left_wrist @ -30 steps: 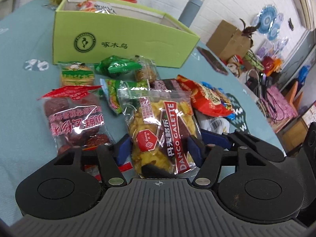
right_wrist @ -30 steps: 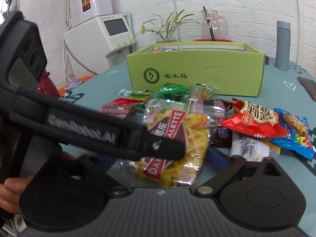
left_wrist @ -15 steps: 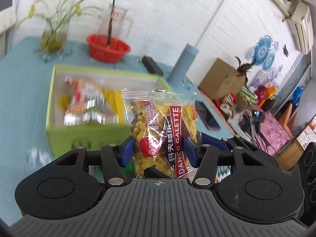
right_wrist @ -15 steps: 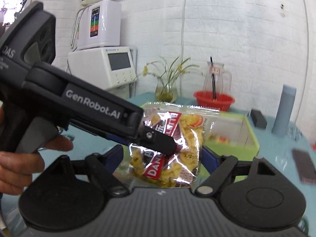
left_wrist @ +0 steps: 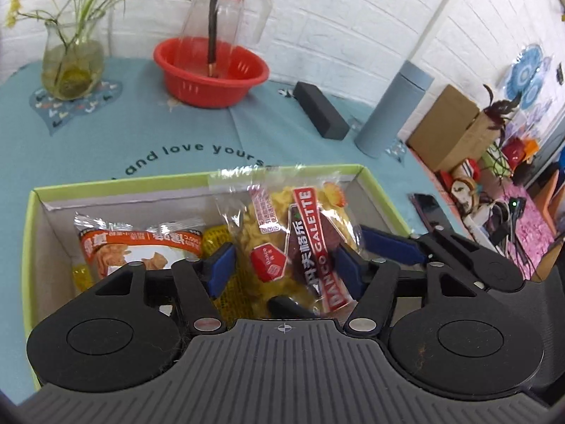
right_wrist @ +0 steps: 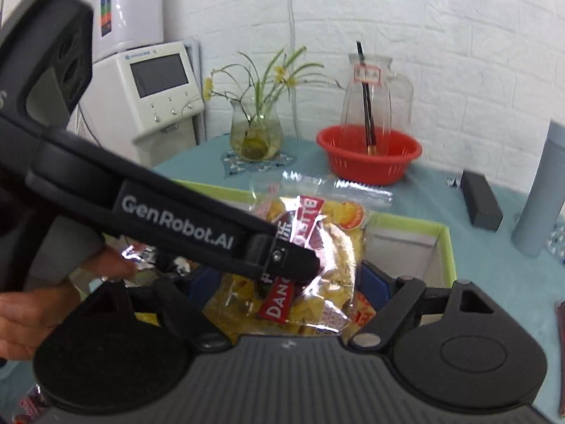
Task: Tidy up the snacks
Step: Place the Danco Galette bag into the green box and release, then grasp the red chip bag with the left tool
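Your left tongs (left_wrist: 282, 268) are clamped on the Danco Galette bag (left_wrist: 293, 243), holding it above the green box (left_wrist: 30, 247), right of the orange packet (left_wrist: 137, 247) inside. Your right tongs (right_wrist: 282, 282) stand wide, gripping nothing.

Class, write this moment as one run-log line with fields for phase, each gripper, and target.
phase: carry to box | left gripper: shut on Danco Galette bag | right gripper: open around bag | target: green box, bag above it

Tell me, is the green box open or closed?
Open: the green box has no lid on top, and an orange snack packet shows inside.
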`<state>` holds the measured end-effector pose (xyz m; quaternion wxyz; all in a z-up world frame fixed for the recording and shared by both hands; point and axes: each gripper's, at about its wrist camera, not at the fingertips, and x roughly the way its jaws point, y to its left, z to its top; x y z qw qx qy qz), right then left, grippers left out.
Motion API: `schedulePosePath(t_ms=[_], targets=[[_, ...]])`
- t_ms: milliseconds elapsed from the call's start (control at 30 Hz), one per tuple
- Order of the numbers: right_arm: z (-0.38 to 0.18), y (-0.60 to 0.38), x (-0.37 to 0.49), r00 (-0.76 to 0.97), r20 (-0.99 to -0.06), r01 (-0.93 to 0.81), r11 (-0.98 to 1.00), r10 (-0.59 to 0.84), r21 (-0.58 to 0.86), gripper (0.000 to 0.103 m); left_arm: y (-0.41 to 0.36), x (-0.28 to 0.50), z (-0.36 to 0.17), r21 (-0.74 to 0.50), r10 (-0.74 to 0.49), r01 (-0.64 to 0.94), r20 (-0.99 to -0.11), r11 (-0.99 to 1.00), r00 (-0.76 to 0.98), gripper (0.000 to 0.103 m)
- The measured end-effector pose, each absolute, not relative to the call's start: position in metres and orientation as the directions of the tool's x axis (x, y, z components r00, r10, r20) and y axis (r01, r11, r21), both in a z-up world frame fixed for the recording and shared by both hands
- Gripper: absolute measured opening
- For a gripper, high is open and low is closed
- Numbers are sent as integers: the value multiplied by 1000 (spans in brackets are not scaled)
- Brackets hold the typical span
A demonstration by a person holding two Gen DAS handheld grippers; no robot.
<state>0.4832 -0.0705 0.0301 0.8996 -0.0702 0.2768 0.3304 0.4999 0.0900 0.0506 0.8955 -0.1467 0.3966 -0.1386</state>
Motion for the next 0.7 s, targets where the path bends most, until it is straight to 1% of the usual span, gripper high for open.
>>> schedulePosePath(t_ms=[33, 67, 100, 167, 233, 300, 367, 467, 600, 700], targets=[[32, -76, 480, 644, -533, -620, 783, 549, 58, 84, 92, 493, 55, -372, -358, 128, -656, 919, 665, 57], [37, -84, 473, 667, -511, -607, 793, 543, 50, 84, 94, 485, 60, -372, -352, 127, -637, 920, 686, 61], [43, -92, 464, 691, -489, -590, 806, 533, 44, 87, 95, 471, 68, -373, -350, 133, -610, 918, 711, 68], [58, -112, 440, 731, -432, -571, 820, 528, 36, 93, 97, 441, 82, -374, -356, 155, -560, 914, 748, 71], [68, -135, 411, 761, -386, -550, 834, 522, 44, 93, 94, 411, 90, -375, -374, 185, -533, 908, 759, 75], [68, -156, 379, 774, -367, -530, 845, 516, 70, 93, 88, 378, 89, -386, -402, 214, -512, 897, 759, 78], [58, -174, 346, 782, -370, -503, 858, 502, 101, 93, 77, 350, 81, -398, -426, 233, -515, 887, 744, 78], [32, -191, 304, 773, -420, -459, 876, 476, 148, 93, 58, 314, 55, -433, -470, 248, -543, 866, 696, 78], [-7, -198, 258, 745, -513, -400, 901, 426, 168, 93, 33, 281, 20, -505, -541, 252, -579, 825, 611, 72], [-22, -201, 237, 725, -537, -387, 900, 431, 200, 93, 18, 274, 10, -518, -560, 258, -596, 816, 575, 70]])
